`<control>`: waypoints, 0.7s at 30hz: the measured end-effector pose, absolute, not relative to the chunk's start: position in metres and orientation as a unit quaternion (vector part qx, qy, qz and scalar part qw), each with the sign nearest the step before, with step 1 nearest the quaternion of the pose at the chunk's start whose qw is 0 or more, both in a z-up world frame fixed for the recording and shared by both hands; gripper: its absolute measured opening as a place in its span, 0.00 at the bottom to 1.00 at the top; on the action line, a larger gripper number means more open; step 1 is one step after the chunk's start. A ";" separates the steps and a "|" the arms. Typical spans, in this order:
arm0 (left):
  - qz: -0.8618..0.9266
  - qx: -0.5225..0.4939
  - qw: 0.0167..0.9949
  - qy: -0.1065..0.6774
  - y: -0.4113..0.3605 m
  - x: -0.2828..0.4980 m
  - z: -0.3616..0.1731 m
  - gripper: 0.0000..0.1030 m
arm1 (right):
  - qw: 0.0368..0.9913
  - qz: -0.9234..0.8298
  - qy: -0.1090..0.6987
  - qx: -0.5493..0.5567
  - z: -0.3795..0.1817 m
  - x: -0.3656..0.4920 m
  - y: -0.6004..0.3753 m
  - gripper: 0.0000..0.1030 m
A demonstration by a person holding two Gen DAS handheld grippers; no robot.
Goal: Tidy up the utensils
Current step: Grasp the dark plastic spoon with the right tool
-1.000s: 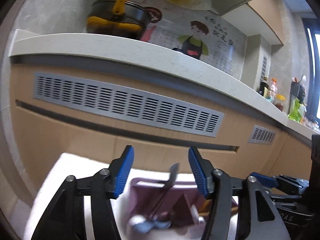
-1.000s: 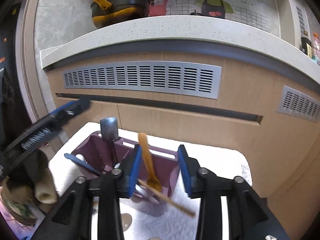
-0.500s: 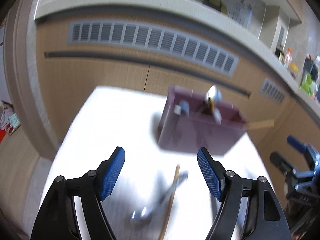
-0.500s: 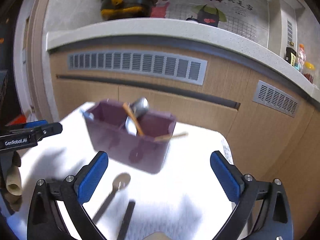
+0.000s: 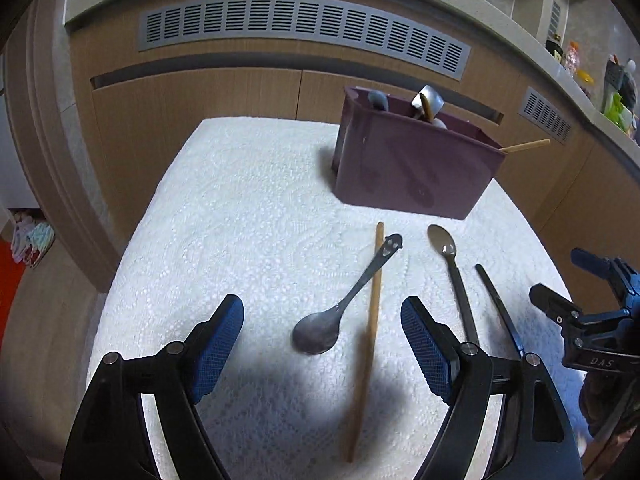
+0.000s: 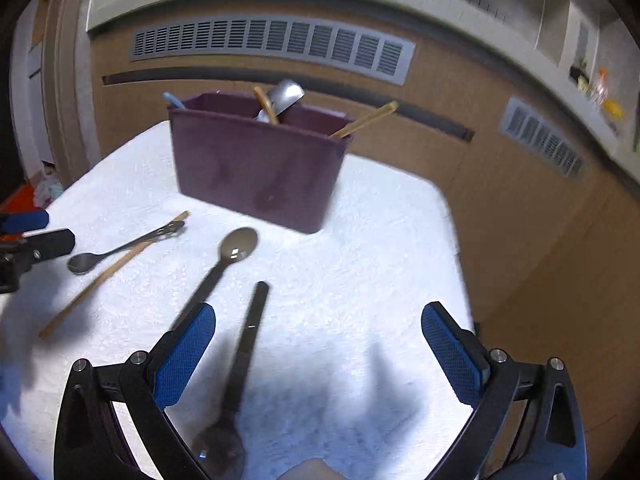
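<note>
A purple utensil holder (image 5: 412, 164) (image 6: 260, 168) stands at the far side of the white-clothed table and holds spoons and chopsticks. On the cloth lie a small metal spoon (image 5: 344, 308) (image 6: 120, 248), a wooden chopstick (image 5: 368, 336) (image 6: 112, 272), a black-handled spoon (image 5: 452, 268) (image 6: 224, 264), and another dark-handled spoon (image 5: 498, 308) (image 6: 244, 356). My left gripper (image 5: 320, 348) is open and empty above the small spoon and chopstick. My right gripper (image 6: 316, 352) is open and empty, just right of the dark-handled spoon.
The white textured cloth (image 5: 240, 220) covers the small table. Wooden cabinets with a grey vent (image 5: 300, 24) and a countertop rise behind it. Bottles (image 5: 572, 56) stand on the counter at the far right. The right gripper's body (image 5: 592, 340) shows at the left wrist view's right edge.
Both grippers have pulled back and up from the holder and opened wide. The holder now sits farther away, and the loose utensils on the cloth have come into view.
</note>
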State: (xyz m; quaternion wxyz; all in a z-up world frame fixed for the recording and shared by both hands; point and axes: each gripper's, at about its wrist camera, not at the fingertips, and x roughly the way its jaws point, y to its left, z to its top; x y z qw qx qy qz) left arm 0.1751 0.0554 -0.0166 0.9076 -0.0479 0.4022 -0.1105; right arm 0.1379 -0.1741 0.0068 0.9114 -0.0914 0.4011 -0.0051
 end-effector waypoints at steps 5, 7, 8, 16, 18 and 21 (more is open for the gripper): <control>-0.099 -0.054 0.903 0.415 0.067 0.178 -0.027 0.79 | 0.894 0.042 0.445 -0.026 -0.003 0.170 -0.168 0.96; -0.096 -0.055 0.901 0.419 0.072 0.178 -0.029 0.79 | 0.883 0.039 0.467 -0.030 -0.011 0.192 -0.159 0.86; -0.094 -0.054 0.901 0.421 0.074 0.177 -0.030 0.79 | 0.876 0.040 0.479 -0.030 -0.016 0.201 -0.154 0.76; -0.098 -0.065 0.896 0.429 0.093 0.169 -0.036 0.79 | 0.850 0.036 0.525 -0.032 -0.047 0.251 -0.128 0.68; -0.107 -0.068 0.893 0.432 0.093 0.168 -0.037 0.79 | 0.849 0.049 0.525 -0.031 -0.044 0.248 -0.126 0.49; -0.121 -0.069 0.889 0.435 0.088 0.168 -0.039 0.79 | 0.848 0.072 0.523 -0.042 -0.039 0.236 -0.123 0.29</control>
